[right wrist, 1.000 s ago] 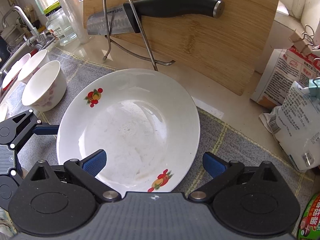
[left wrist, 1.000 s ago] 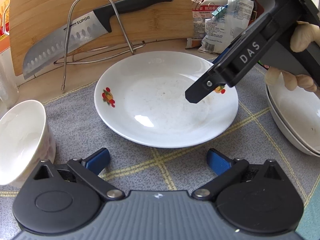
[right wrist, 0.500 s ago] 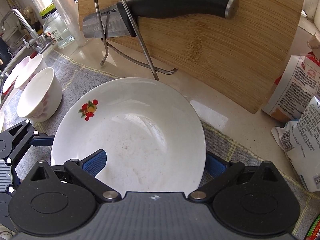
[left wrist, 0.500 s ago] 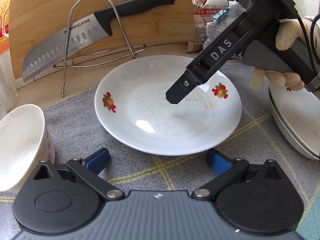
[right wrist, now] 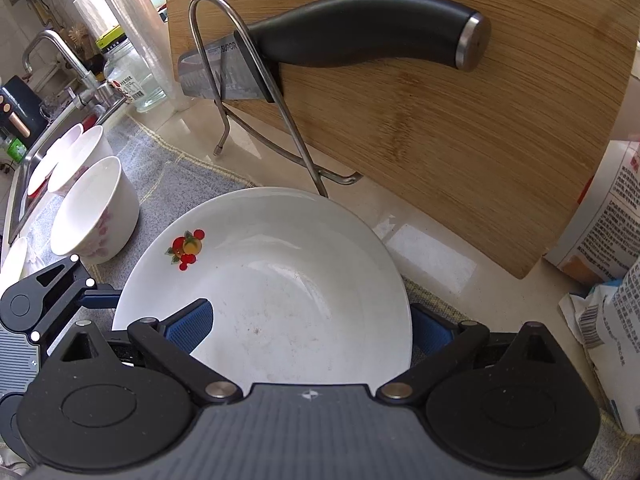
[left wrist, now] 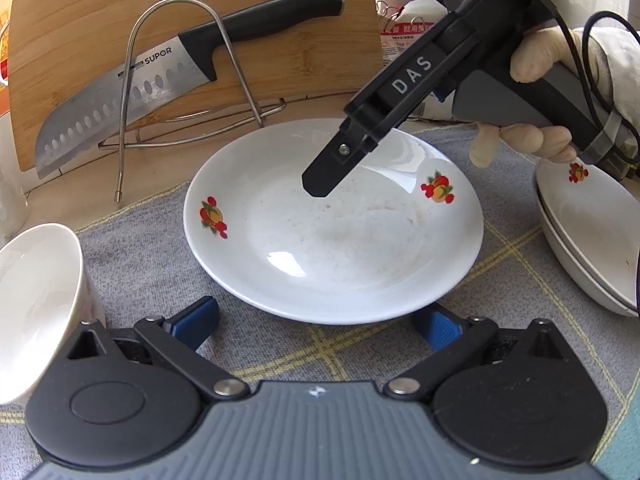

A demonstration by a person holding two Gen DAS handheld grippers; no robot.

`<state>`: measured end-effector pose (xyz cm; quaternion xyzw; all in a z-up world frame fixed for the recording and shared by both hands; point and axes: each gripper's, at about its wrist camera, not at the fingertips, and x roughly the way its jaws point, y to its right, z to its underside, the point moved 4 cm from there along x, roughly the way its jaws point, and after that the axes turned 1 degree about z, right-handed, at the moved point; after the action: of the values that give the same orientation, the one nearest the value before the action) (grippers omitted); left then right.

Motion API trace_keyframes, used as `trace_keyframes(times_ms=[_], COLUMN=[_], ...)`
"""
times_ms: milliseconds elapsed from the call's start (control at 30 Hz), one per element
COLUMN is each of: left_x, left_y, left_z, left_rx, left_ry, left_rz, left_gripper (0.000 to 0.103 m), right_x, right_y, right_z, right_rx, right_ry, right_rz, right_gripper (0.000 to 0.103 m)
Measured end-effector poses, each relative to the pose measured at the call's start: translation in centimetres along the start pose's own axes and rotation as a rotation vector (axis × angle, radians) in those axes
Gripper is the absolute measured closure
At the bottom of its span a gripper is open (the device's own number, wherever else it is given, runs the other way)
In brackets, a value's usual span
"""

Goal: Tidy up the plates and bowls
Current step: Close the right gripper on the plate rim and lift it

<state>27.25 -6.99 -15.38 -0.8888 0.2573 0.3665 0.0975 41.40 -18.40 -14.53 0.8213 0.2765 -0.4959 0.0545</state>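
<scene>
While my right hand-held gripper (right wrist: 310, 326) straddles the plate's (left wrist: 332, 236) near rim unclenched, the left (left wrist: 316, 322) waits released; stacked plates (left wrist: 588, 240) right, bowls (right wrist: 94, 210) unsorted.

My left wrist view sits low at the near rim of the plate (left wrist: 336, 240), facing the cutting board (left wrist: 192, 36) behind it. My right wrist view hangs closer over that plate (right wrist: 280, 292), also facing the board (right wrist: 460, 132). I see plate and board in both.
</scene>
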Motion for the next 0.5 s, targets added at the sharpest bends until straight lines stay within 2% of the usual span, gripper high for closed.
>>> trace_keyframes(times_ms=[500], left_x=[-0.55], left_y=[0.16], left_z=[0.28], left_rx=[0.041], left_ry=[0.015], left_rz=[0.03], left_gripper=[0.0], right_x=[0.64], right_y=[-0.32], right_z=[-1.1], right_rx=[-0.009], right_ry=[-0.023], right_rz=[-0.077], right_gripper=[0.0])
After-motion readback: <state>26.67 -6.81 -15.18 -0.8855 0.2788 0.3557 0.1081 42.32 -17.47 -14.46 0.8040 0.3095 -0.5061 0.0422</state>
